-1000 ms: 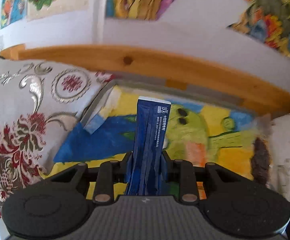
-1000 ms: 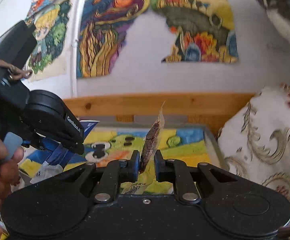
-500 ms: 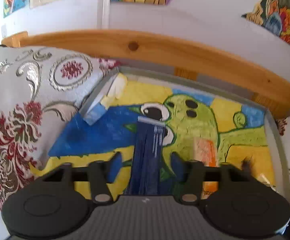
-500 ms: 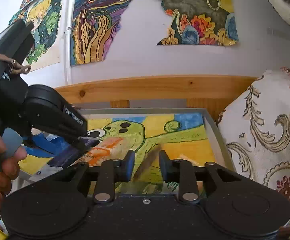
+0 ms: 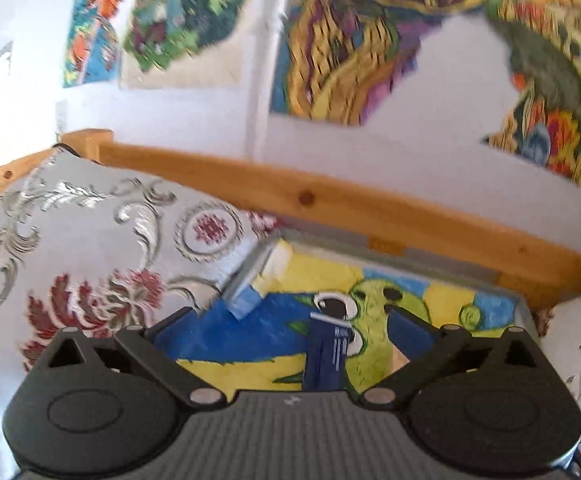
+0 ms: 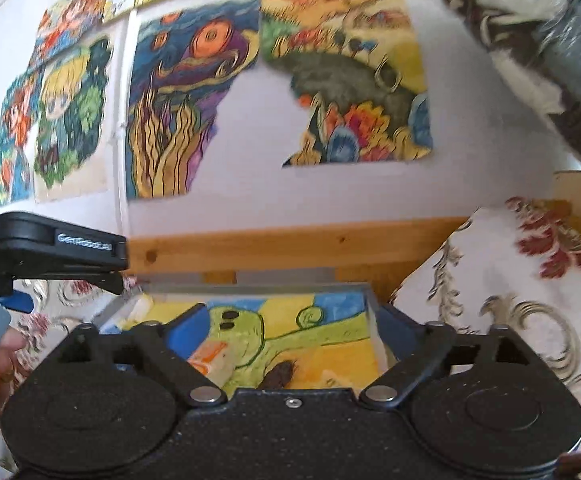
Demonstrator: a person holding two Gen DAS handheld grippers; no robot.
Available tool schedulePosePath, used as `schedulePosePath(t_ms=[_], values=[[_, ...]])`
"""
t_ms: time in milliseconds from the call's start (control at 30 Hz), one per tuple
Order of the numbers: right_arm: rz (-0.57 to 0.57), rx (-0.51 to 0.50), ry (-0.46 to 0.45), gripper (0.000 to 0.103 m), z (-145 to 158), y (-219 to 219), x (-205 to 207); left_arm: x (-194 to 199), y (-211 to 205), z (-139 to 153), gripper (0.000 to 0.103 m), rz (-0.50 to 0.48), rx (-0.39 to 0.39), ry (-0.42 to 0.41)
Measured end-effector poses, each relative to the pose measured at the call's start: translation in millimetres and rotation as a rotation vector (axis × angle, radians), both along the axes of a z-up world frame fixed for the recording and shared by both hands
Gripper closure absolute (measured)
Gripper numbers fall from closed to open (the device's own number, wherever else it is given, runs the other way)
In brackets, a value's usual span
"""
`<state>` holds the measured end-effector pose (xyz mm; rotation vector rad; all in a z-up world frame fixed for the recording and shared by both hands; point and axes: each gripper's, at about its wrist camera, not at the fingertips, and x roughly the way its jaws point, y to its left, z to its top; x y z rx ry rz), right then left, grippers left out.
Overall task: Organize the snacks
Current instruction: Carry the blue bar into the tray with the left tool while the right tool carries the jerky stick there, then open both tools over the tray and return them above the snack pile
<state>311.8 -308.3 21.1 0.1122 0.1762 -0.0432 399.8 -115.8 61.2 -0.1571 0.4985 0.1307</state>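
- Painted wall (image 5: 194, 128), wooden rail (image 5: 330, 204), patterned cushions flanking a grey tray (image 5: 442, 258) lined with a cartoon drawing.
- Left tool (image 5: 290, 320) spread wide, released; blue sachet (image 5: 326, 356) lying mid-tray.
- Right tool (image 6: 290, 320) likewise released; brown snack (image 6: 278, 372) near tray's front edge, orange packet (image 6: 210, 356) beside.
- Best lifted straight up, clear of the packets.

"GenRobot.ai" can just about be read on the left gripper (image 6: 102, 276) housing; white print on the blue sachet (image 5: 326, 356) is too blurred.
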Motion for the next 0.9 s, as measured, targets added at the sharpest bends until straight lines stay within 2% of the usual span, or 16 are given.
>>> schedulePosePath(t_ms=[133,467,900], values=[[0.001,0.015,-0.022,0.001,17,-6,-22,-22,9,15,0.001,0.02,-0.019,-0.037],[0.019,0.024,-0.068,0.001,37,3,-90,-83,19,21,0.001,0.046,-0.033,-0.056],[0.007,-0.025,-0.117,0.001,32,18,-167,-150,39,-1,0.0,0.016,-0.031,0.035]])
